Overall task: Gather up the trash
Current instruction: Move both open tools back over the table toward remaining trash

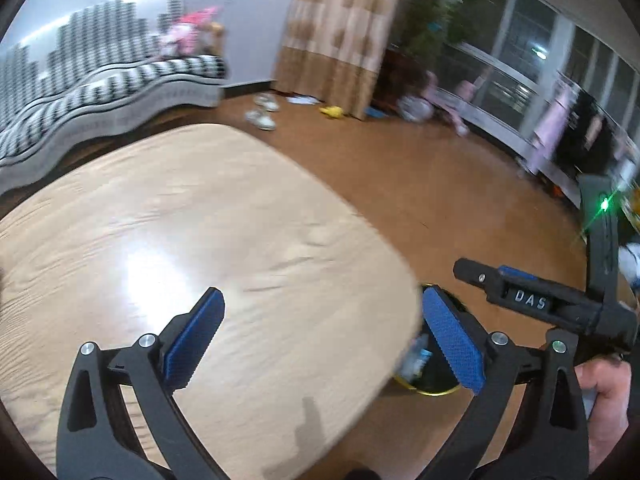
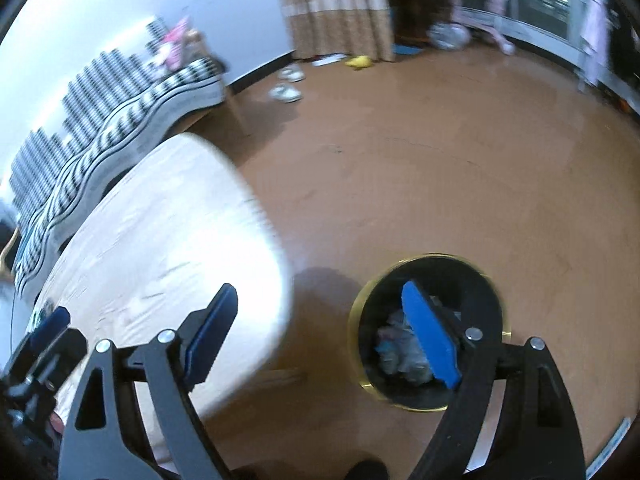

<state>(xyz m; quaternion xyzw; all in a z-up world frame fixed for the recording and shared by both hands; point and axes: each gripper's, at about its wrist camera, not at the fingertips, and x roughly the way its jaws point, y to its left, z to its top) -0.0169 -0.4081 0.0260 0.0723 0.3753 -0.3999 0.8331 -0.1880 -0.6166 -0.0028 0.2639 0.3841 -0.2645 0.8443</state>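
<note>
A black trash bin with a gold rim [image 2: 354, 312] stands on the floor beside the light wooden table [image 2: 160, 248]. Crumpled trash [image 2: 396, 350] lies inside it. My right gripper [image 2: 320, 300] is open and empty above the floor, its right finger over the bin's mouth. My left gripper [image 1: 322, 312] is open and empty above the table's right corner [image 1: 240, 240]. The bin [image 1: 424, 388] shows past that corner with a piece of trash [image 1: 416, 358] in it. The right gripper's body [image 1: 532, 300] is at the right in the left wrist view.
A striped sofa [image 1: 100, 88] stands behind the table. A curtain [image 1: 340, 32], plants [image 1: 428, 20], shoes [image 1: 262, 114] and a yellow object [image 1: 332, 112] are on the far brown floor [image 2: 440, 160]. Windows [image 1: 520, 60] run along the right wall.
</note>
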